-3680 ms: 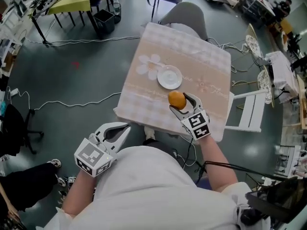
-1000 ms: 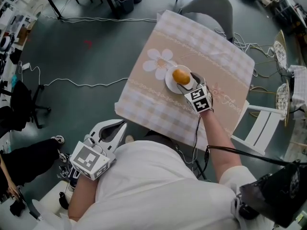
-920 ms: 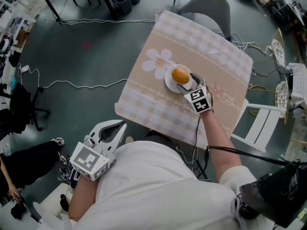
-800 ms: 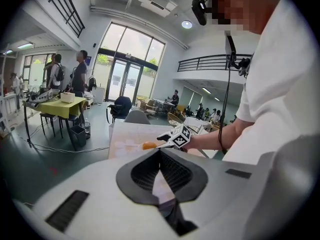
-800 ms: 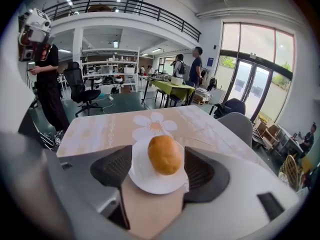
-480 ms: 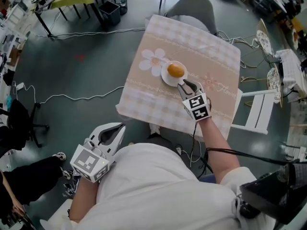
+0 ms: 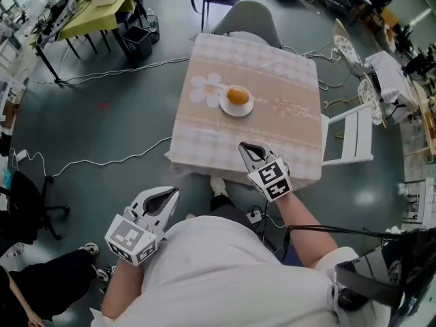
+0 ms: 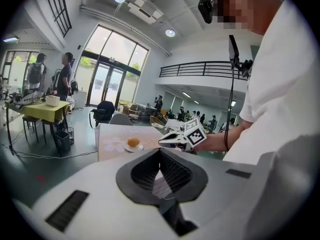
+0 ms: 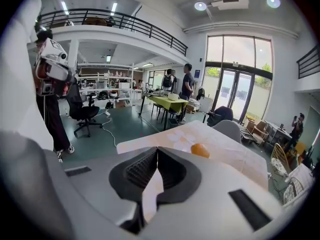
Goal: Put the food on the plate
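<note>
An orange, roundish piece of food [image 7: 237, 95] rests on a small white plate [image 7: 236, 107] on the beige checked table [image 7: 286, 80]. My right gripper [image 7: 246, 148] hovers over the table's near edge, well short of the plate, shut with nothing in it. In the right gripper view its jaws [image 9: 157, 150] meet, and the food [image 9: 200, 150] shows beyond them. My left gripper [image 7: 167, 195] hangs low at my left side, off the table, shut and empty. In the left gripper view the food [image 8: 133, 142] lies far ahead, with the right gripper [image 8: 162, 143] to its right.
A grey chair [image 7: 245, 16] stands at the table's far side and a white folding chair [image 7: 354, 138] at its right. Cables [image 7: 102, 159] trail over the floor on the left. A green table [image 7: 95, 5] stands far left. People stand around the hall.
The right gripper let go of the food on the plate, drew back to the table's near edge and shut. The left gripper stayed at my side.
</note>
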### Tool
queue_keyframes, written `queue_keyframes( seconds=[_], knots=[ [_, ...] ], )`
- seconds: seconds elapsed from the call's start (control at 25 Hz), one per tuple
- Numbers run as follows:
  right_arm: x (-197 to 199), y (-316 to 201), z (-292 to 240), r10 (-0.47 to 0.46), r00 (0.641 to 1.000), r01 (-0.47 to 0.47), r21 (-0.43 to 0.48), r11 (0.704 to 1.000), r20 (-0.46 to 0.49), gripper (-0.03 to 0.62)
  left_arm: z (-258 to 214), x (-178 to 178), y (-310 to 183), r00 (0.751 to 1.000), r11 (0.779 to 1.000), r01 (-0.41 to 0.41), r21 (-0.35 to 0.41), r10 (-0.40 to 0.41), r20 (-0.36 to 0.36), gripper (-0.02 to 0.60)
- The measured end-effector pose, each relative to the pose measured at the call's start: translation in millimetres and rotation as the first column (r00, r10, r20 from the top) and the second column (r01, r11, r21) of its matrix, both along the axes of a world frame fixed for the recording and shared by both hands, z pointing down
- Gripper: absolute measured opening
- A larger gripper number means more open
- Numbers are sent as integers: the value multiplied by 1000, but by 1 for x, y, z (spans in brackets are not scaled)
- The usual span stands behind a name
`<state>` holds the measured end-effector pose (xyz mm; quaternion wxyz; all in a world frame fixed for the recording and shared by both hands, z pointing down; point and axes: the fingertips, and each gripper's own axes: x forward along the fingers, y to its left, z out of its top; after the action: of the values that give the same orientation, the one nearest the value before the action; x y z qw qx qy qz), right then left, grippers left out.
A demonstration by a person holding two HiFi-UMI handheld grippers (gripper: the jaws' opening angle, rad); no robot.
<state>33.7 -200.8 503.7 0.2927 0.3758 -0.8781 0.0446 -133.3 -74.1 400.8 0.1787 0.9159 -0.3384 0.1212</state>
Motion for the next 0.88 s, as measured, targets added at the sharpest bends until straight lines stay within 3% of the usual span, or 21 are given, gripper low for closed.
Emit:
queue_keyframes(
  seconds=[0.28, 0.52, 0.88],
  knots=[
    [-27, 82, -16, -17, 999, 18, -13, 1000, 44, 14, 6, -8, 43, 998, 998, -60, 1, 60, -4, 9],
    [-57, 140, -32, -85, 995, 85, 8, 996, 52, 12, 8, -8, 71, 996, 996, -92, 17, 92, -13, 9],
    [-81, 183, -42, -122, 991, 120, 34, 992, 50, 14, 13, -10, 97, 993, 993, -115, 31, 116, -12, 9]
  ],
)
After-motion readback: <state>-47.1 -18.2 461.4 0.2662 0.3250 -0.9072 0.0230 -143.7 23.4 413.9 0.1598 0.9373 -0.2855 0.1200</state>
